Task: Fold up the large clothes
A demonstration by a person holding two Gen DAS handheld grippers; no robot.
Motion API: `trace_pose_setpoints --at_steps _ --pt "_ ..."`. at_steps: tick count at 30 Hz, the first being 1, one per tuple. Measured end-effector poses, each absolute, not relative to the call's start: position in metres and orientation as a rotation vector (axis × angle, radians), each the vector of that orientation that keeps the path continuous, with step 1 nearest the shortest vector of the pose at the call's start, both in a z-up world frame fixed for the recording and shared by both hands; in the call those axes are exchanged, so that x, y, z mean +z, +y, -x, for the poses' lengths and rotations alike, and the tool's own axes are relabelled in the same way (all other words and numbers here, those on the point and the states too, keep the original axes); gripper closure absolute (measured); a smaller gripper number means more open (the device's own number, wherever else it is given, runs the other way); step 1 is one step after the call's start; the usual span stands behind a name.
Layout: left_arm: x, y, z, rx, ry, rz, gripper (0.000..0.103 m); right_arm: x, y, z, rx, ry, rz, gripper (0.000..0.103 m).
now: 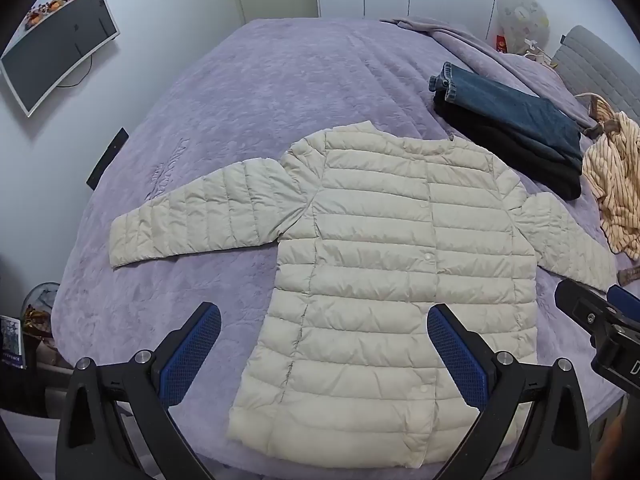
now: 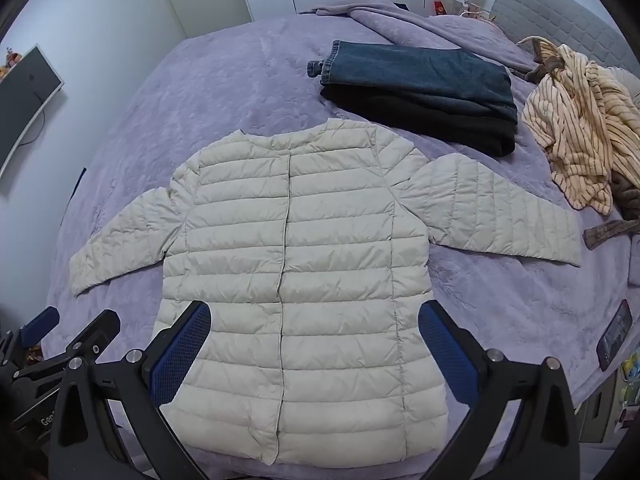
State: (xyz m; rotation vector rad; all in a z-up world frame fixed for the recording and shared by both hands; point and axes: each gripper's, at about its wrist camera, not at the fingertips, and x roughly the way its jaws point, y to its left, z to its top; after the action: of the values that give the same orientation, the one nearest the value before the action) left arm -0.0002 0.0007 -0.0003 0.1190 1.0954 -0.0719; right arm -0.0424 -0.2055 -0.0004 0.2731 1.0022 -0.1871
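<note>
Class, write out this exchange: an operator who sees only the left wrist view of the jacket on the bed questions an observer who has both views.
Operator: I see only an edge of the right hand-held gripper. Is it open?
Observer: Yes. The right hand-held gripper stands wide open above the cream jacket and holds nothing.
Operator: It hides the cuff of the sleeve nearest it. How does that sleeve lie?
Observer: That sleeve lies spread flat, and its cuff is unfolded.

A wall-mounted monitor [image 1: 60, 46] hangs beside the purple-covered bed [image 1: 240, 92].
</note>
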Motion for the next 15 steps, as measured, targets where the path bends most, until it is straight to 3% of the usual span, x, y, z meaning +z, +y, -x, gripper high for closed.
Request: trace_pose_setpoints --at_steps 15 --pt "0.0007 0.0080 -0.0013 -0.077 1.100 -0.123 0.000 -0.0005 -0.2034 0.0417 -0.191 1.011 -0.269 0.000"
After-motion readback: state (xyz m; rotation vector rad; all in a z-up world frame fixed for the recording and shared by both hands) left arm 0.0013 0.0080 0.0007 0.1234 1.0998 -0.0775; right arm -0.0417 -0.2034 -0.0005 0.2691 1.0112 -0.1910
